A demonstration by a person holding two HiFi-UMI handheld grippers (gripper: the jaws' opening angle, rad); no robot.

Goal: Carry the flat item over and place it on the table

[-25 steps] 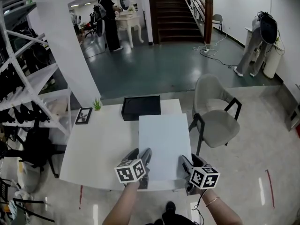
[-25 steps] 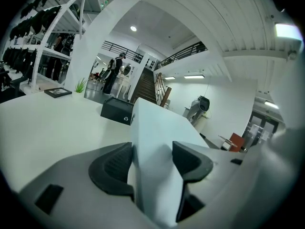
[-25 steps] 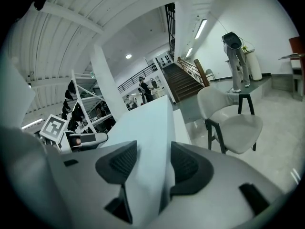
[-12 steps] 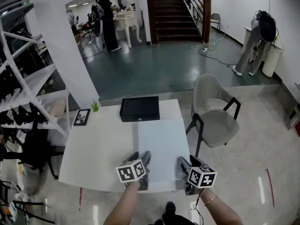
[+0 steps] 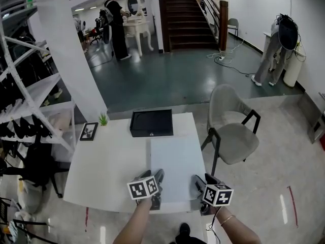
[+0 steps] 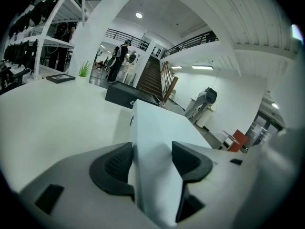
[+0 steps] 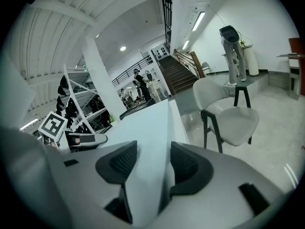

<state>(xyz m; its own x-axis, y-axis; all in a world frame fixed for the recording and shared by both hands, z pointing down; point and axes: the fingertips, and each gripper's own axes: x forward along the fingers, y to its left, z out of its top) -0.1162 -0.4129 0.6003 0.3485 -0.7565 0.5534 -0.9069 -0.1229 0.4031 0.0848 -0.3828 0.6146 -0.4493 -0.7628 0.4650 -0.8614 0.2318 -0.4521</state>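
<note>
Over table: smooth rectangular board clamped in left tongs, right tongs.

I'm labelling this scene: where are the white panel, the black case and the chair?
white panel [image 5: 175, 164]: head view, its top face.
black case [image 5: 151, 122]: head view, lid centre.
chair [image 5: 234, 146]: head view, seat.

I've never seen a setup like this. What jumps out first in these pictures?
A large white board stands out most. It is gripped along its near edge by the left gripper and the right gripper, at the right half of a white table. Just beyond its far edge sits a black case, and a pale chair stands to the table's right.
</note>
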